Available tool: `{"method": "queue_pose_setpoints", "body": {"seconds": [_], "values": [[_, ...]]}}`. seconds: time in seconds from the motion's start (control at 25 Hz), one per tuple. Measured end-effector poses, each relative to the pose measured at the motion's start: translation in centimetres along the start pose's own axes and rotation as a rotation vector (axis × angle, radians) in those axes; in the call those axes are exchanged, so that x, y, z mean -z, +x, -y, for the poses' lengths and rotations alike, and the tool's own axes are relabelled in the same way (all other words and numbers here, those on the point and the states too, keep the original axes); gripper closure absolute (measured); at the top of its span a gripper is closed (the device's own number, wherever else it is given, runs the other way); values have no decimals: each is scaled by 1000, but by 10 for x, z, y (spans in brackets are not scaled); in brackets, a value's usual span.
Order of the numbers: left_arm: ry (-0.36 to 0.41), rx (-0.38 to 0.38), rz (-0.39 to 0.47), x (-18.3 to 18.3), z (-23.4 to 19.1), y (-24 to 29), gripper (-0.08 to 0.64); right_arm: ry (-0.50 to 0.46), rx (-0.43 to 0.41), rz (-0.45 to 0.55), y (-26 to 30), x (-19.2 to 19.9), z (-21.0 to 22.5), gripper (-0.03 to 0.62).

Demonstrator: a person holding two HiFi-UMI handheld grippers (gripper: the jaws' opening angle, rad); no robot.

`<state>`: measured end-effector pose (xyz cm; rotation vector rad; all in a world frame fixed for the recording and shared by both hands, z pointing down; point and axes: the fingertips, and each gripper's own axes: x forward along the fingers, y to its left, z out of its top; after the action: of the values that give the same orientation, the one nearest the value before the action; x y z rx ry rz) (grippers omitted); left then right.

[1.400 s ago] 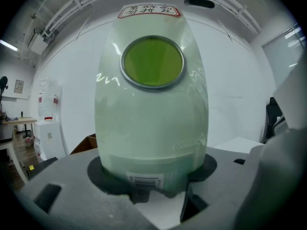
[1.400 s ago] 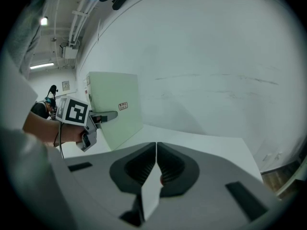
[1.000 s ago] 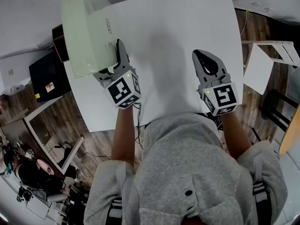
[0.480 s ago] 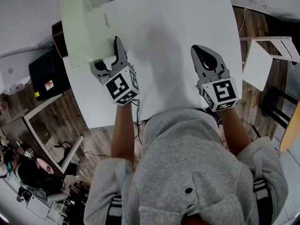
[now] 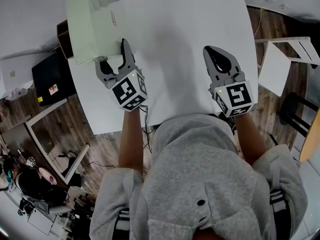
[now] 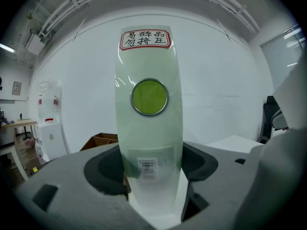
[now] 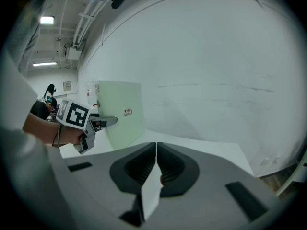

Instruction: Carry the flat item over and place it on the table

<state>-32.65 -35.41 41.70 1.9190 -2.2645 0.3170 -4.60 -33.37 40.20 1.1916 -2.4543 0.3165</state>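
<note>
The flat item [image 5: 90, 24] is a pale green panel. It stands on its edge at the far left corner of the white table [image 5: 190, 29]. In the left gripper view the flat item [image 6: 148, 128] faces me edge-on, with a round green sticker and a red-bordered label. My left gripper [image 5: 112, 56] is open just behind it, one jaw on either side of its near edge with gaps showing. My right gripper [image 5: 214, 54] is shut over the table's right part, away from the panel. The right gripper view shows the panel [image 7: 122, 111] and the left gripper [image 7: 103, 122] at its left.
The table's near edge [image 5: 125, 129] lies close to my body, with wooden floor below it. A black case [image 5: 50, 84] sits on the floor at the left. A white frame [image 5: 280, 64] stands to the right of the table. A cardboard box [image 6: 103, 140] lies behind the panel.
My left gripper has opened, let go of the green panel and drawn back a little. The panel has stayed upright on the table. The right gripper has barely moved.
</note>
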Motion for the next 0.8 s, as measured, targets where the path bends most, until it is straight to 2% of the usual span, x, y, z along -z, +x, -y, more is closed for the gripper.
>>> {"method": "queue_pose_setpoints", "body": {"seconds": [0.28,0.8], "values": [[0,-1,17,-6,7,-22,245,-8,10,24,-28,1,-2,563],[-2,-19,34,-7,4,-35,245,-14,10,46,-43,5,-2,563]]}}
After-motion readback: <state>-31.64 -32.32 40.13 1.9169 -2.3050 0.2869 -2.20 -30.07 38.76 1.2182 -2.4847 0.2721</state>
